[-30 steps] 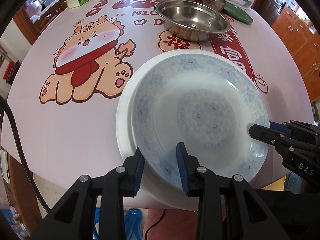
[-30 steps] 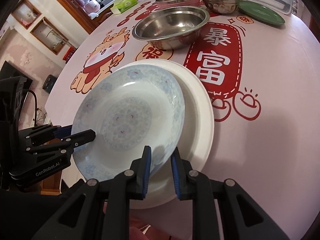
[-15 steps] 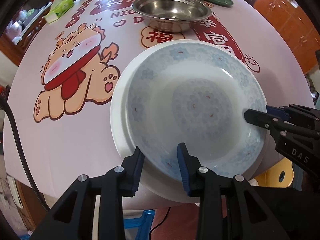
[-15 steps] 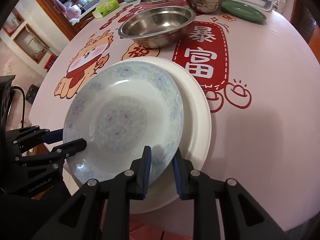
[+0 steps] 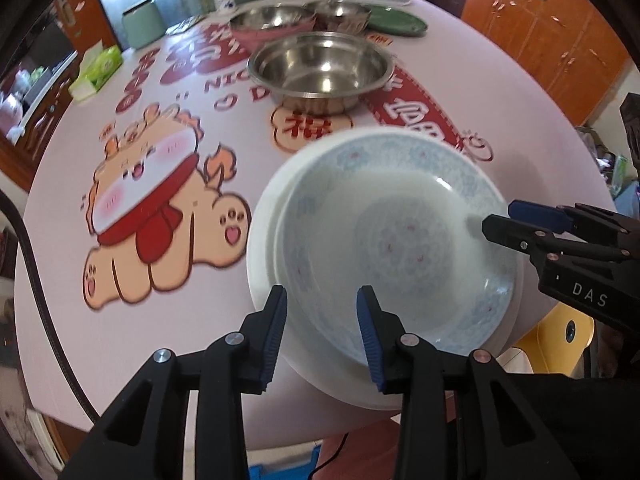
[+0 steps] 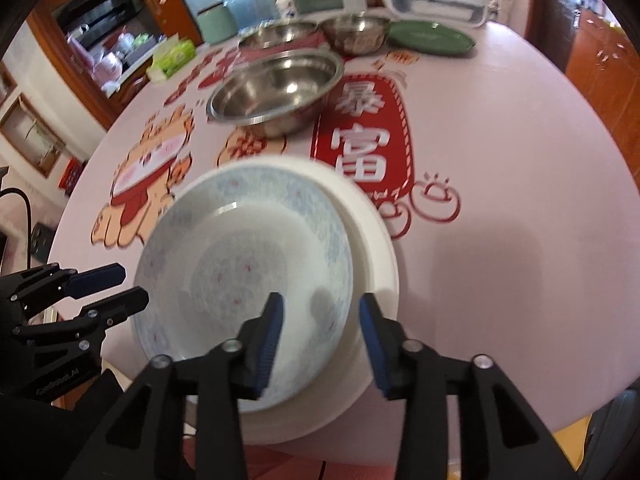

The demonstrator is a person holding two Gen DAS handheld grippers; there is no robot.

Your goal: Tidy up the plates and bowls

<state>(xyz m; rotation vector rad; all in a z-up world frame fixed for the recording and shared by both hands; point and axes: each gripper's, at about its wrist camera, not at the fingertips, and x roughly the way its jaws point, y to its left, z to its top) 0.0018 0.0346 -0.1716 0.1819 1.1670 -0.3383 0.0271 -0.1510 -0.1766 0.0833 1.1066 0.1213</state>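
Both my grippers, left (image 5: 322,326) and right (image 6: 320,334), gape open over the blue-patterned plate (image 5: 396,248); glazed, slippery, breakable, so I'd pinch its rim.

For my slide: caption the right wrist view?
Open right gripper above patterned plate stacked on white plate.

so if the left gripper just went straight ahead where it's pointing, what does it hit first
Probably the blue-patterned plate, which sits on the white plate right ahead of the open left gripper; its height above the rim is unclear.
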